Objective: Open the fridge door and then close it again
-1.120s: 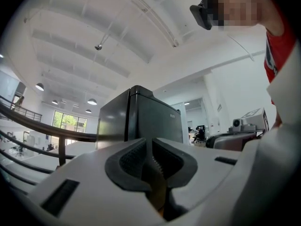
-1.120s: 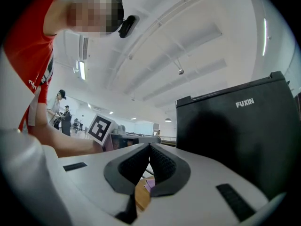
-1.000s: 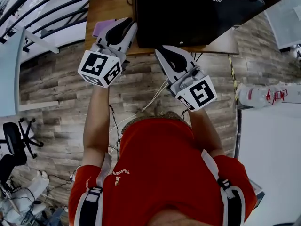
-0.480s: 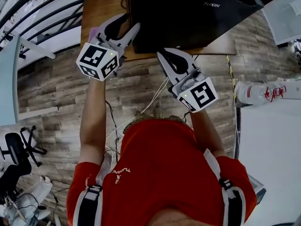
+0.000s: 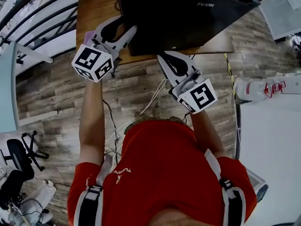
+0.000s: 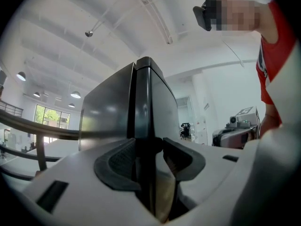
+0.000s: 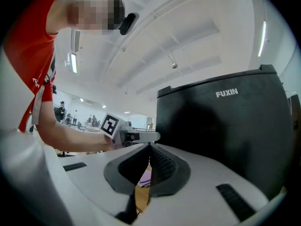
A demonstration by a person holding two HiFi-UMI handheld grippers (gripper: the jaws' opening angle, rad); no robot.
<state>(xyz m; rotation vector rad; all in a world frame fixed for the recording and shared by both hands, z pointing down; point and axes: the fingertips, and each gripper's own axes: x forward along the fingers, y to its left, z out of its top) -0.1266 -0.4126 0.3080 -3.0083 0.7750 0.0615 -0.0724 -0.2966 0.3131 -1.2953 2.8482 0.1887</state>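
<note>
Before you, the wooden surface (image 5: 94, 8) carries the black fridge (image 5: 188, 13), which covers most of it, and a purple sheet (image 5: 87, 36) near its left front corner. White cables (image 5: 157, 91) trail across the plank floor (image 5: 47, 88).

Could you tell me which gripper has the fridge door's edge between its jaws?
The left gripper: its jaws are opening around the fridge door edge; the right gripper is shut and empty.
</note>
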